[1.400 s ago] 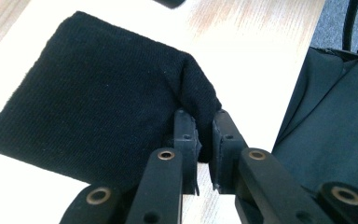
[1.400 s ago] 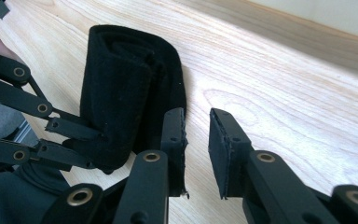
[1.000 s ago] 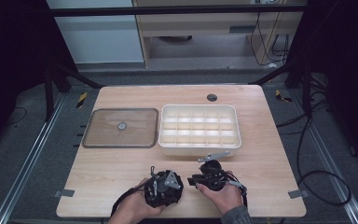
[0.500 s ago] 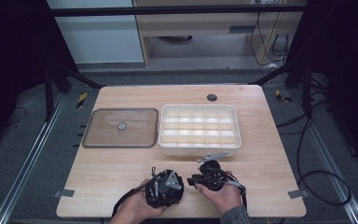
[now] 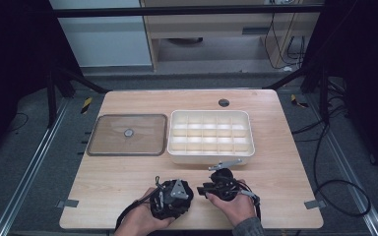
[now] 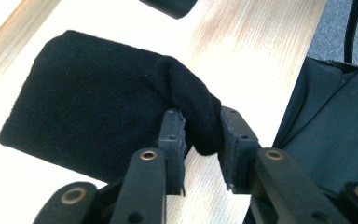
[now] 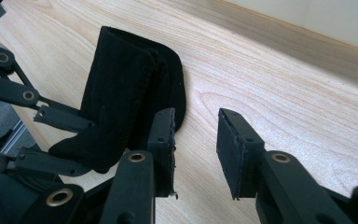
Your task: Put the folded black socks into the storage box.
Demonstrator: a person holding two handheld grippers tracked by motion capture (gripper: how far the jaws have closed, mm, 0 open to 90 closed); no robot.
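A folded black cloth (image 6: 88,98) lies flat on the wooden table near its front edge. My left gripper (image 6: 201,126) is shut on a bunched corner of that cloth, which bulges up between the jaws. The right gripper view has the same cloth (image 7: 121,102) to the left of my right gripper (image 7: 196,121), which is open with bare wood between its pads; its left pad (image 7: 164,135) sits right beside the cloth's edge. From above, the left gripper (image 5: 172,196) and the right gripper (image 5: 216,185) are close together, each in a hand.
A white compartment tray (image 5: 209,158) stands just beyond the grippers, and a clear flat lid (image 5: 128,134) with a small knob lies to its left. A round cable hole (image 5: 223,103) sits near the far edge. Dark floor and rails surround the table.
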